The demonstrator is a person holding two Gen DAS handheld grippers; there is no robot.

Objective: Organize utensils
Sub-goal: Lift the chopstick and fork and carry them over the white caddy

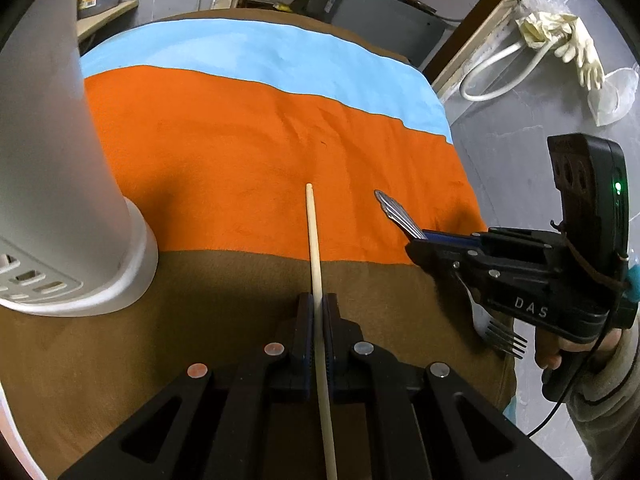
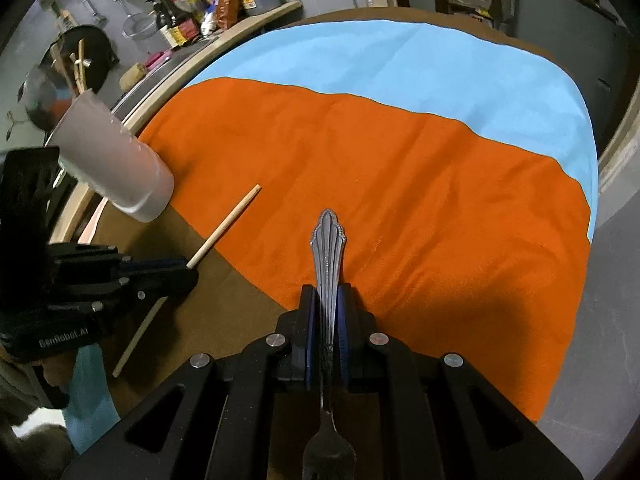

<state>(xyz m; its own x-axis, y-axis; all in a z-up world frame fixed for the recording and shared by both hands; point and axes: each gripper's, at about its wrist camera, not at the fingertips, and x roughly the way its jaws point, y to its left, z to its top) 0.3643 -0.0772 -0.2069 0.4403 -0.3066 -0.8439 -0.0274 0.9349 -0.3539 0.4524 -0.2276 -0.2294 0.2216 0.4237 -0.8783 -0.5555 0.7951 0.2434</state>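
Both tongs are clamped on utensils above a table draped in brown cloth. Left gripper: jaws drawn almost together on a wooden chopstick, gripped partway along its length, the far end reaching out over the orange cloth, the near end running back under the gripper body. Right gripper: jaws nearly closed on the handle of a metal fork; the ornate handle end projects forward and the tines hang behind and below the jaws. In the left wrist view the right gripper sits at the right edge of the table, a hand on its grip. A white utensil holder stands at the left side of the table, near the chopstick's far end, with wooden utensils in it. A light blue cloth lies beyond the orange one.
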